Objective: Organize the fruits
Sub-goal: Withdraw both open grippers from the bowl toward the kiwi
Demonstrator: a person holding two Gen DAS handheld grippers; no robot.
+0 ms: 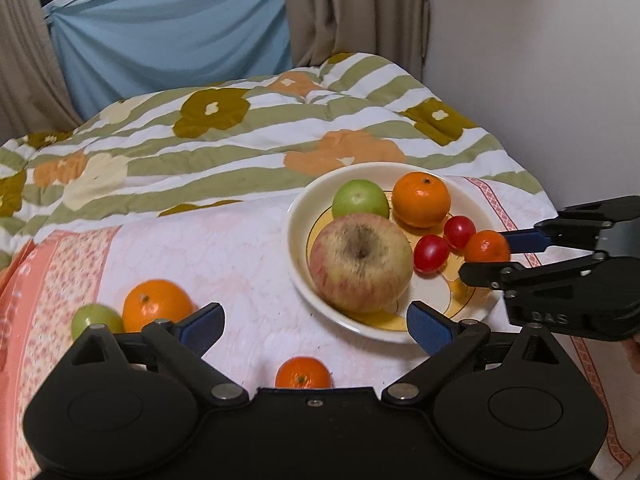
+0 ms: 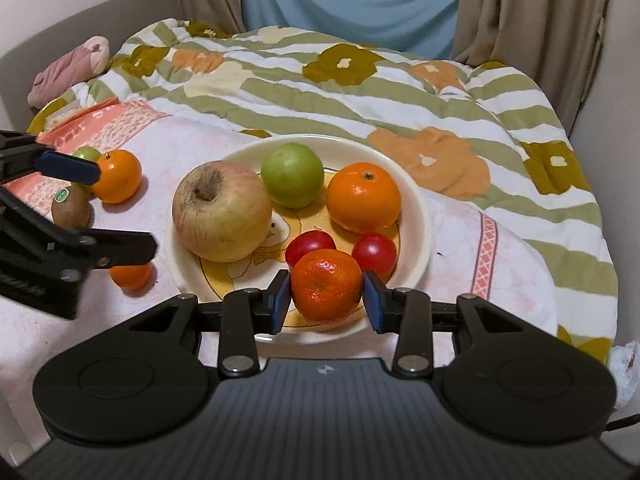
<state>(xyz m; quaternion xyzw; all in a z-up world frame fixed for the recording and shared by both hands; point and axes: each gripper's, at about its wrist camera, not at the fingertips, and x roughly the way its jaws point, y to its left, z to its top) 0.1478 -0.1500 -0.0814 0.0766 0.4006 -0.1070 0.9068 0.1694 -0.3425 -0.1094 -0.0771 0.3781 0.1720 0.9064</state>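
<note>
Fruit sits mostly in a cream plate (image 2: 424,216) on a pink cloth (image 1: 240,248) spread over a bed. Nearest in the right wrist view, the right gripper (image 2: 326,300) pinches a small mandarin (image 2: 326,284) between its blue pads (image 2: 280,300) at the plate's 6 o'clock rim. Just beyond it lie two red tomatoes (image 2: 312,246), touching the mandarin. A large apple (image 2: 222,216) fills the plate at 9 o'clock, an orange (image 2: 363,197) sits at 2 o'clock, and a green fruit (image 2: 292,175) rests at 12 o'clock.

The left gripper (image 1: 316,330) hangs with its jaws spread wide and empty, left of the plate. Below it on the cloth lies another small mandarin (image 1: 303,372). At 9 o'clock from the plate, well apart, sit a second orange (image 2: 117,176), a kiwi (image 2: 70,207) and a green fruit (image 2: 87,155) behind them.

Farthest off, a flowered striped quilt (image 2: 360,92) covers the bed, with curtains (image 2: 528,20) and a blue sheet (image 2: 348,0) behind.
</note>
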